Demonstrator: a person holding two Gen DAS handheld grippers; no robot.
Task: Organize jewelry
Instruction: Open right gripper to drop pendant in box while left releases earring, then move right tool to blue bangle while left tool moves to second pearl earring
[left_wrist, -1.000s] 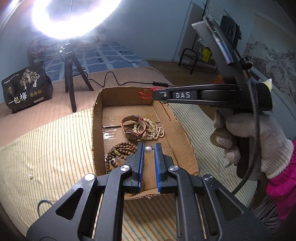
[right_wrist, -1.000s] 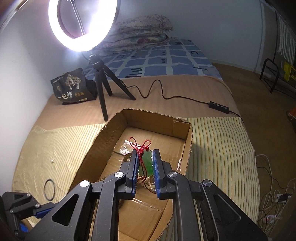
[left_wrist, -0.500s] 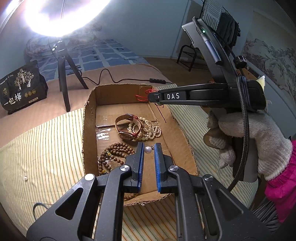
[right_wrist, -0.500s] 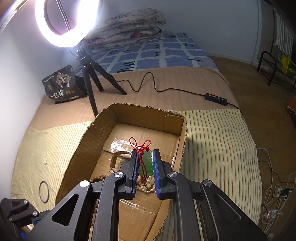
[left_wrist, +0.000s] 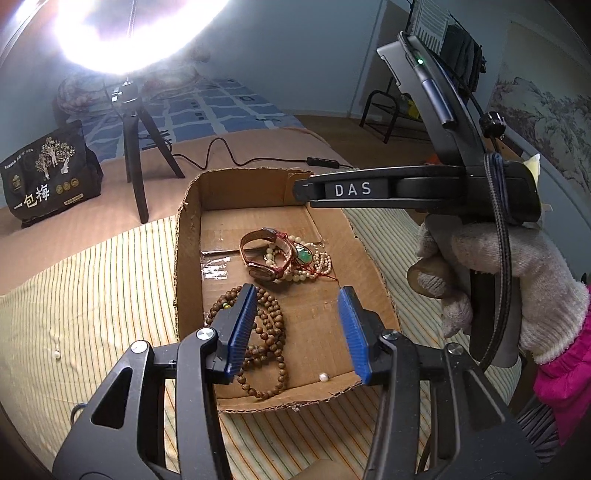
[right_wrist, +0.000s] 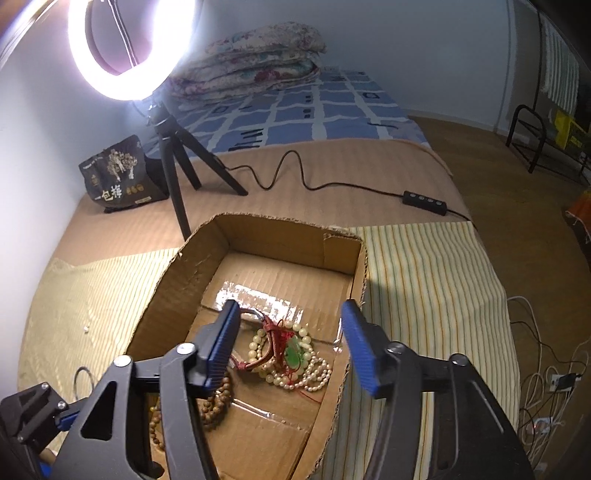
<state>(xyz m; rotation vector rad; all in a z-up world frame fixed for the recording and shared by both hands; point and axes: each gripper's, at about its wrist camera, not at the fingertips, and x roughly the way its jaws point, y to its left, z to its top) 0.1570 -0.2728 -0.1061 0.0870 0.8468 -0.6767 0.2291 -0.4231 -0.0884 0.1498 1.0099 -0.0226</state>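
Note:
A cardboard box lies on the striped cloth. In it are a watch, cream pearl strands, a green pendant on red cord, a brown wooden bead string and a loose white pearl near the front wall. My left gripper is open and empty above the box's front. My right gripper is open and empty above the pendant; its body shows in the left wrist view.
A ring light on a tripod and a black snack bag stand behind the box, with a cable and switch. A small pearl and a thin ring lie on the cloth left of the box.
Both grippers have opened. The white pearl left my left gripper and lies on the box floor. The green pendant left my right gripper and lies on the pearl strands.

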